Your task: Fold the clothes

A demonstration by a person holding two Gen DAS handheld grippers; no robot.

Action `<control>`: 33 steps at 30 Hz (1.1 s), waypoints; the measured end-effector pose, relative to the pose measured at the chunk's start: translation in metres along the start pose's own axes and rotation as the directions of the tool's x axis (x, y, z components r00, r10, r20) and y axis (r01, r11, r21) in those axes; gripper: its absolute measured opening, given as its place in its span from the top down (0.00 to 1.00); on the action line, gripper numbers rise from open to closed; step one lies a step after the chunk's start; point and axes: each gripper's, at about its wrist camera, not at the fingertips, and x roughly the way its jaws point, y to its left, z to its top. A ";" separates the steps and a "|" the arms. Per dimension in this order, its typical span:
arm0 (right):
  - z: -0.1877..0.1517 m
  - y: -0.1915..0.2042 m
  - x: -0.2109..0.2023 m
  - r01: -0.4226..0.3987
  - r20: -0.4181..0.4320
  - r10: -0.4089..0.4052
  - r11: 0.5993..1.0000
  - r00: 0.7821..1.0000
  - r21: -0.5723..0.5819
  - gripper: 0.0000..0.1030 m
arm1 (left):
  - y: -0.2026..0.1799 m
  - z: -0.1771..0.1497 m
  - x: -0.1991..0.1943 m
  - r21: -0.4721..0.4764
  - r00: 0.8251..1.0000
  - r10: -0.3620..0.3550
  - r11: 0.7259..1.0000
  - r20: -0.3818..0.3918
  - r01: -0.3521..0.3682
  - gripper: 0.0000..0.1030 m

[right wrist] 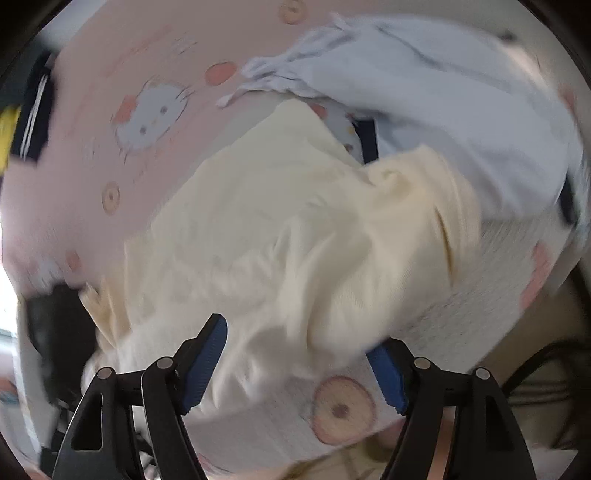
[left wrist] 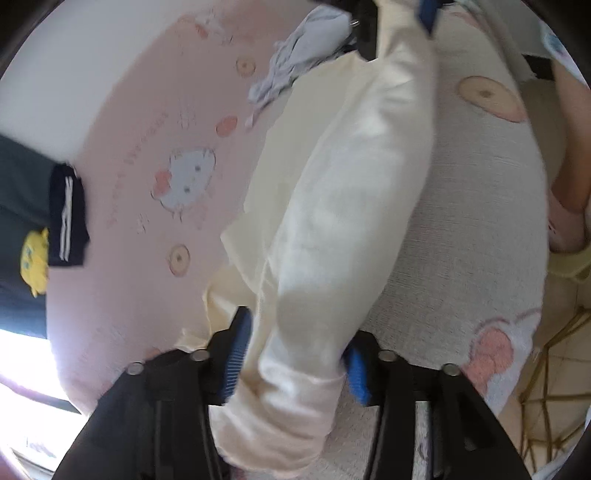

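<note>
Left wrist view: nearest the lens, a cream sleeve (left wrist: 295, 332) runs out between the blue pads (left wrist: 236, 354) of the left tongs (left wrist: 295, 358). The pads stand moderately apart, one on each side of the bunched cuff, and both seem to press the cloth, so I judge the left tongs clamped on the sleeve. The sleeve stretches forward and up to the right tongs (left wrist: 399, 22) at the far top of the view, where a blue pad meets the cloth; whether that one grips cannot be read from here. Held at both ends like this, the sleeve looks drawn taut above the body of the cream top, probably to lay it across for a fold. Left of the tongs lies the pink blanket (left wrist: 147, 147), with a dark folded piece (left wrist: 68, 218) at its far-left edge and a pale blue garment (left wrist: 295, 62) ahead

Right wrist view: closest is the cream top (right wrist: 295, 240), heaped between the right tongs (right wrist: 299, 365). The jaws stand wide apart; cloth brushes the right pad, the left pad is clear, so nothing is gripped. Motion blur softens everything. The pale blue garment lies ahead and to the right, partly over the blanket
</note>
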 end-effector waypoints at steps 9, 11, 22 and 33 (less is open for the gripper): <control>-0.036 0.049 -0.034 0.168 0.064 -0.156 0.905 0.986 -0.391 0.25 | 0.006 -0.012 -0.006 0.041 0.997 0.062 0.997 0.036 -0.063 0.23; -0.042 0.063 -0.043 0.207 0.108 -0.177 0.845 0.978 -0.493 0.25 | 0.006 -0.010 -0.005 0.037 0.998 0.054 0.998 0.029 -0.055 0.23; -0.079 0.096 -0.038 0.413 0.335 -0.270 0.325 0.903 -0.851 0.25 | 0.024 -0.021 -0.025 0.040 0.996 0.065 0.997 0.063 -0.067 0.22; -0.028 0.108 -0.021 0.193 0.121 -0.160 0.587 0.980 -0.786 0.25 | 0.098 -0.047 0.011 -0.230 0.998 0.002 0.973 -0.060 -0.015 0.22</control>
